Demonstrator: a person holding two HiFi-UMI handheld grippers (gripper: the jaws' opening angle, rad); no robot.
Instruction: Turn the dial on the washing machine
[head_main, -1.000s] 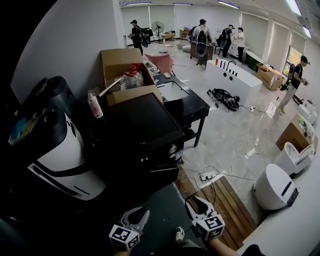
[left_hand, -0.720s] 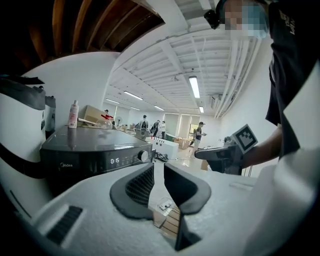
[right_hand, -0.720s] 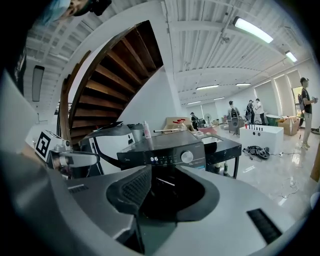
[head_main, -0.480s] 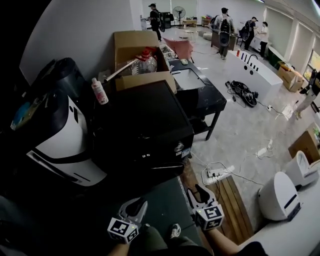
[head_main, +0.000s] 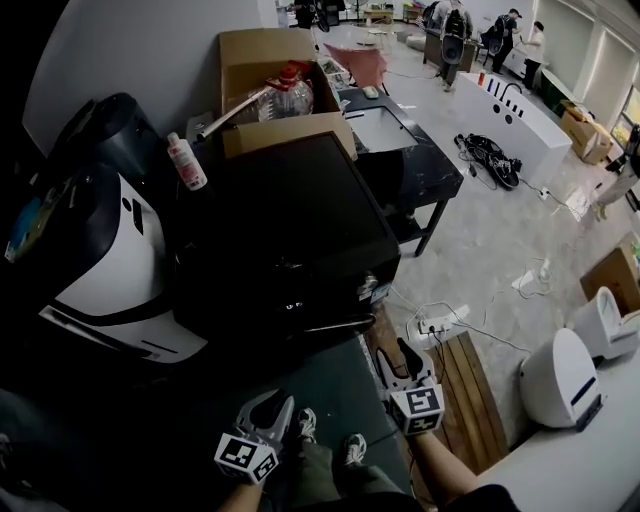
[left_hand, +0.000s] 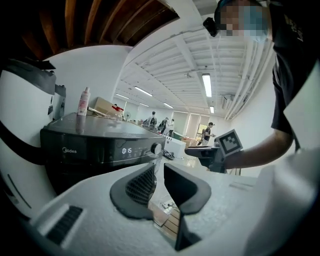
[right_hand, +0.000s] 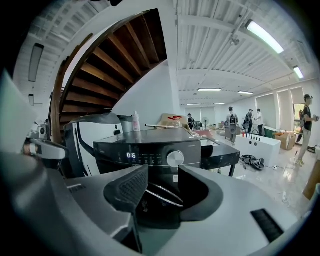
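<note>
Washing machine: black washing machine (head_main: 290, 230), front panel turned toward both grippers. It stands ahead of them and clear of them.
Right gripper: right gripper (right_hand: 162, 172) low in front of the machine, aimed at its panel. The jaws are parted and have just been opening. Nothing is between the pads, and only the machine's dark front shows through the gap.
Left gripper: left gripper (left_hand: 159, 170) beside the right one on its left, angled across the machine's front. The jaws are slack with a narrow gap and grasp nothing.
Dial: round silver dial (right_hand: 175, 158) at the right end of the panel. In the right gripper view it sits just above the gap, toward the right jaw and well beyond the tips, untouched. In the left gripper view it shows just above the left jaw's tip, farther off.
Display: lit display (right_hand: 131, 155) on the same panel, left of the dial and above the right gripper's left jaw.
Hard to see: the right gripper's jaws cover the machine's lower front. In the head view the panel is dark and the dial is barely a pale speck.
</note>
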